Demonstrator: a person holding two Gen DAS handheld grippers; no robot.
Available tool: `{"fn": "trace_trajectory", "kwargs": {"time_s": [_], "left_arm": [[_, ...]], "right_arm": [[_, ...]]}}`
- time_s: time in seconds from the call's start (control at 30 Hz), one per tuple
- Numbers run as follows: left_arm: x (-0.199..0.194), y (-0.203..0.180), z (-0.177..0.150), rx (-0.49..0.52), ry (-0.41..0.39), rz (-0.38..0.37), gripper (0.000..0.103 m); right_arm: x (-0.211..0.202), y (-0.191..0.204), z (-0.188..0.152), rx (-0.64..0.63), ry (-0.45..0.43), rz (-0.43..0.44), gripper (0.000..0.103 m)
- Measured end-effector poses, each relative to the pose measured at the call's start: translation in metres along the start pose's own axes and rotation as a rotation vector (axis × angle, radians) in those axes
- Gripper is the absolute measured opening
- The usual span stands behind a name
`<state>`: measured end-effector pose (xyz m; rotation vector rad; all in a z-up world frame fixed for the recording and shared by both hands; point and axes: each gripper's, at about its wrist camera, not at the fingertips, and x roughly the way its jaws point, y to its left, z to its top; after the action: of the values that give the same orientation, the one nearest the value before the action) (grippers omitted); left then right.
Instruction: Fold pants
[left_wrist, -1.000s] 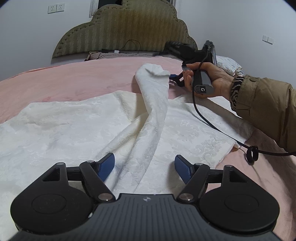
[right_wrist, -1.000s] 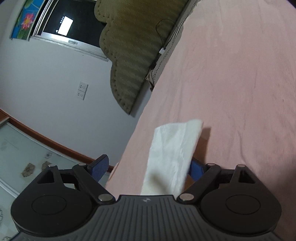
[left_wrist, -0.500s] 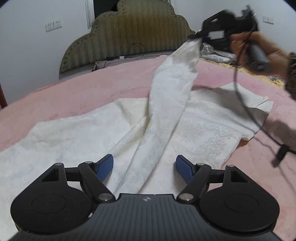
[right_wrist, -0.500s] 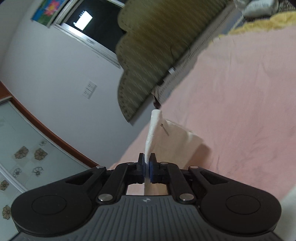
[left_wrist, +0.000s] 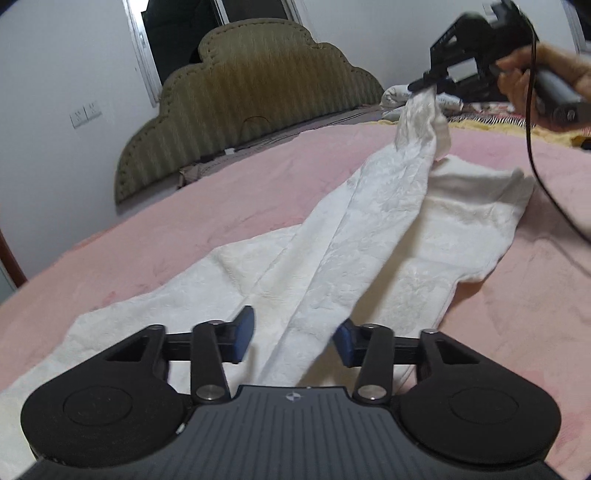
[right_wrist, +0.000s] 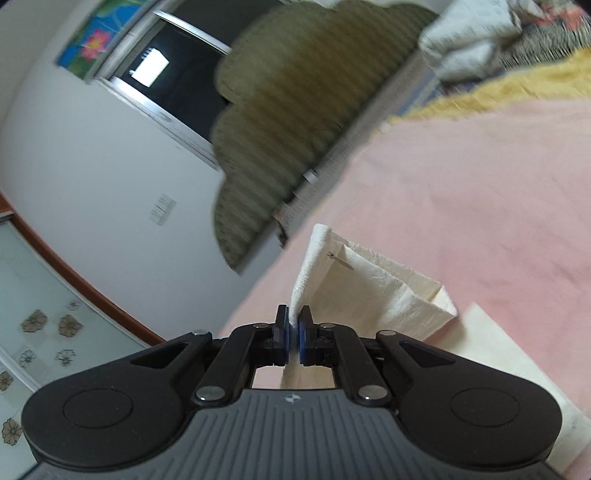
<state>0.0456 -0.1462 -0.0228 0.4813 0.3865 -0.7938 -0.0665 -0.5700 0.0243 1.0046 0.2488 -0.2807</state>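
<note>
White patterned pants (left_wrist: 369, 236) lie spread on the pink bed (left_wrist: 184, 229). My right gripper (right_wrist: 294, 332) is shut on the end of one pant leg (right_wrist: 354, 288); in the left wrist view it (left_wrist: 430, 79) holds that leg end lifted high at the upper right. The leg hangs as a taut band running down to my left gripper (left_wrist: 293, 334). My left gripper is open, with the band of fabric passing between its blue pads (left_wrist: 243, 328) without being pinched.
An olive padded headboard (left_wrist: 251, 103) stands at the far end of the bed. Pillows and patterned bedding (right_wrist: 480, 40) lie by it. A yellow blanket edge (right_wrist: 498, 96) borders the pink cover. The right gripper's black cable (left_wrist: 543, 173) hangs over the bed.
My right gripper closed on the pant leg end and raised it up and to the right, pulling the leg taut. My left gripper narrowed its opening somewhat but stays open.
</note>
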Motion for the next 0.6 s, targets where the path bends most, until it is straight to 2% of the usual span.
{"fn": "trace_trajectory", "kwargs": {"time_s": [0.07, 0.13, 0.2, 0.23, 0.3, 0.37, 0.4, 0.47, 0.6], "left_arm": [[-0.003, 0.008, 0.004, -0.057, -0.003, -0.038, 0.027], [-0.008, 0.017, 0.006, -0.11, -0.014, -0.087, 0.023], [-0.01, 0.026, 0.005, -0.169, -0.006, -0.169, 0.023], [-0.01, 0.029, 0.003, -0.197, 0.007, -0.196, 0.022], [-0.01, 0.032, -0.004, -0.231, 0.032, -0.241, 0.018], [-0.01, 0.034, -0.011, -0.257, 0.053, -0.273, 0.016], [-0.011, 0.034, -0.014, -0.266, 0.056, -0.282, 0.016], [-0.013, 0.035, -0.016, -0.265, 0.06, -0.288, 0.014], [-0.019, 0.042, -0.014, -0.289, 0.053, -0.308, 0.011]], "right_arm": [[-0.002, 0.005, 0.004, -0.005, -0.02, 0.029, 0.005], [-0.019, 0.017, 0.001, -0.081, -0.092, 0.123, 0.005], [-0.037, 0.021, -0.004, -0.155, -0.138, 0.175, 0.005], [-0.043, 0.016, -0.006, -0.165, -0.138, 0.155, 0.005], [-0.049, -0.005, -0.012, -0.15, -0.102, 0.027, 0.005], [-0.051, -0.039, -0.024, -0.08, -0.035, -0.1, 0.005], [-0.052, -0.057, -0.03, -0.026, -0.006, -0.134, 0.005], [-0.058, -0.085, -0.044, 0.074, 0.018, -0.155, 0.005], [-0.072, -0.094, -0.058, 0.103, -0.002, -0.141, 0.005]]}}
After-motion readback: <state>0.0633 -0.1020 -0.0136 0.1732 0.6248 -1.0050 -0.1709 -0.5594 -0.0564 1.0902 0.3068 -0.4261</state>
